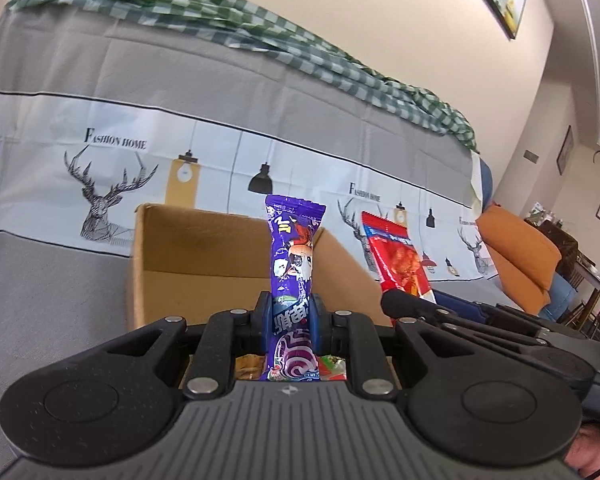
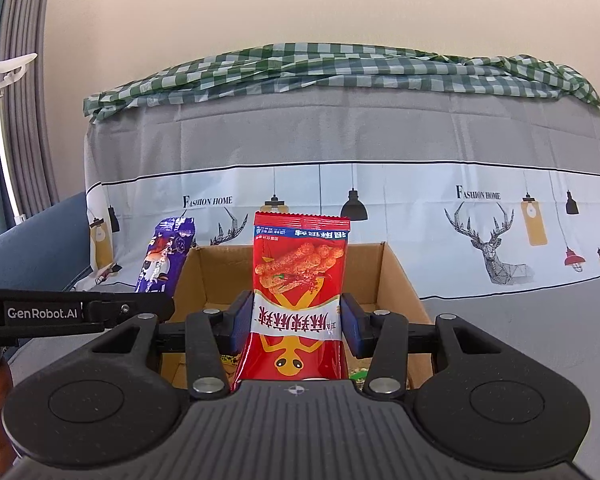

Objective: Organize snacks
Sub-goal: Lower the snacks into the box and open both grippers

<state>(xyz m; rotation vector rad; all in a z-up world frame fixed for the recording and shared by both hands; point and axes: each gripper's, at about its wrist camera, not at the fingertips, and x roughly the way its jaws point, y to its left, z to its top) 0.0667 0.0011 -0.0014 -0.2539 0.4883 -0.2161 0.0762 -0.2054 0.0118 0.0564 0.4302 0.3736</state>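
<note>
My left gripper [image 1: 291, 312] is shut on a purple snack packet [image 1: 294, 256] that stands upright between the blue pads, above an open cardboard box [image 1: 172, 264]. My right gripper [image 2: 296, 320] is shut on a red snack packet [image 2: 300, 276], also upright, above the same box [image 2: 396, 280]. The red packet [image 1: 396, 260] and the right gripper's black finger show at the right of the left wrist view. The purple packet [image 2: 166, 256] and the left gripper's arm show at the left of the right wrist view. Several other snacks lie in the box bottom, mostly hidden.
The box stands on a grey sofa seat. Behind it is the sofa back with a deer-print cover [image 2: 496, 240] and a green checked cloth [image 2: 340, 68] on top. An orange cushion [image 1: 520, 256] lies at the right, a curtain [image 2: 16, 120] at the left.
</note>
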